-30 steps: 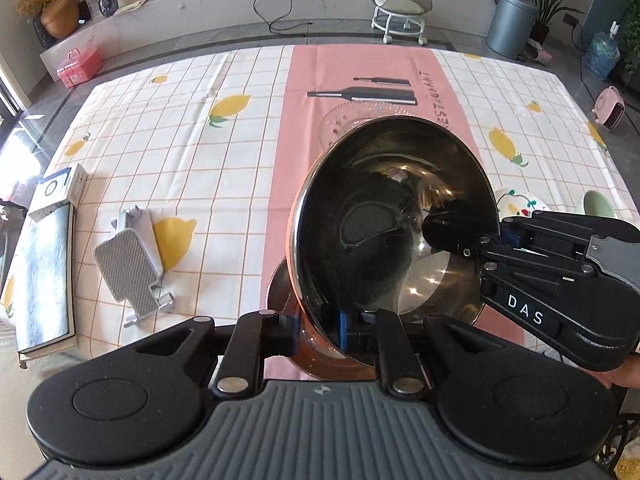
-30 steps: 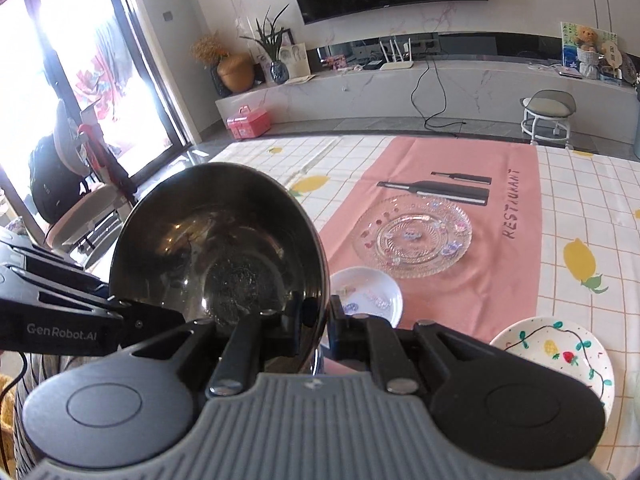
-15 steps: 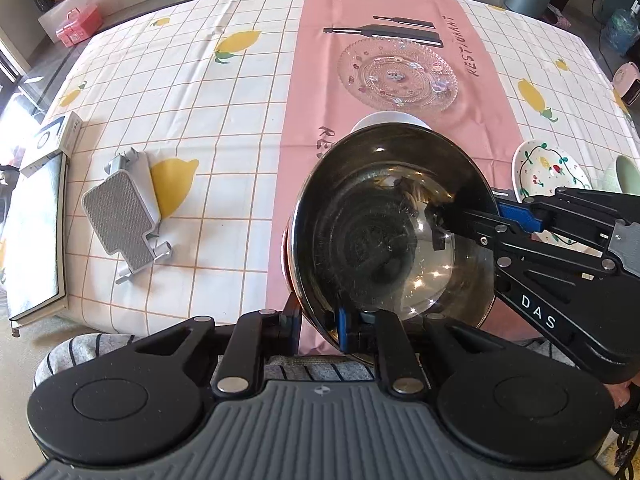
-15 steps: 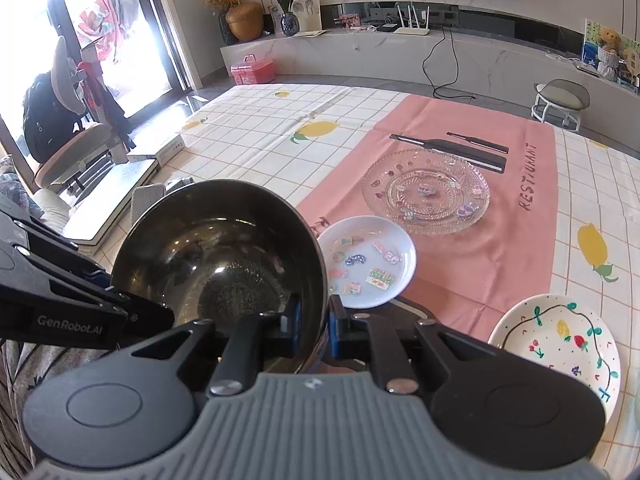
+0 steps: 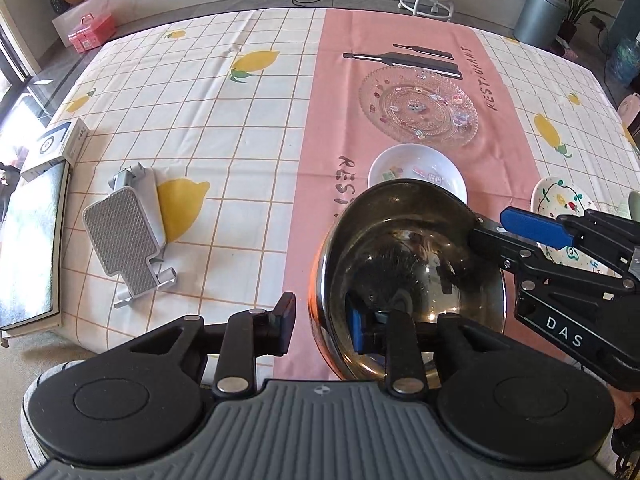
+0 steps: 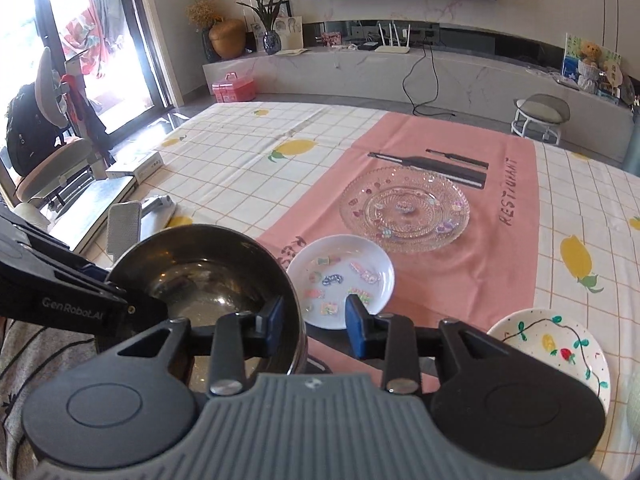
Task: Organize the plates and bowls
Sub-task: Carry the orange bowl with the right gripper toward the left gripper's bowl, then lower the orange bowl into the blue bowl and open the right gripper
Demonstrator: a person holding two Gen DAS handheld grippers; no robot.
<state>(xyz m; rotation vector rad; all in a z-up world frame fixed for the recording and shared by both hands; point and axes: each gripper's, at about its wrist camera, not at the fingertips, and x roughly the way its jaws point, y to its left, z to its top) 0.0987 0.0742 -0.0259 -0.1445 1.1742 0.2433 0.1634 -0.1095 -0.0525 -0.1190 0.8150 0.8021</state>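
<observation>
A steel bowl [image 5: 404, 280] sits at the table's near edge on the pink runner; it also shows in the right wrist view [image 6: 208, 292]. My left gripper [image 5: 320, 326] is open, its fingers either side of the bowl's near rim. My right gripper [image 6: 314, 326] is open too, straddling the bowl's right rim. A small white plate [image 5: 416, 170] [image 6: 340, 280] lies just beyond the bowl. A clear glass plate [image 5: 418, 110] [image 6: 404, 210] lies farther back. A painted white plate [image 5: 560, 200] [image 6: 552, 352] lies to the right.
A grey metal stand [image 5: 124, 240] lies on the checked cloth at left. A white box [image 5: 56, 152] and a flat tablet-like slab [image 5: 28, 240] sit at the left edge. A pale green dish [image 5: 632, 204] peeks in at far right.
Both grippers have opened and let go of the steel bowl, which has come down from a tilted hold to rest at the table's near edge.
</observation>
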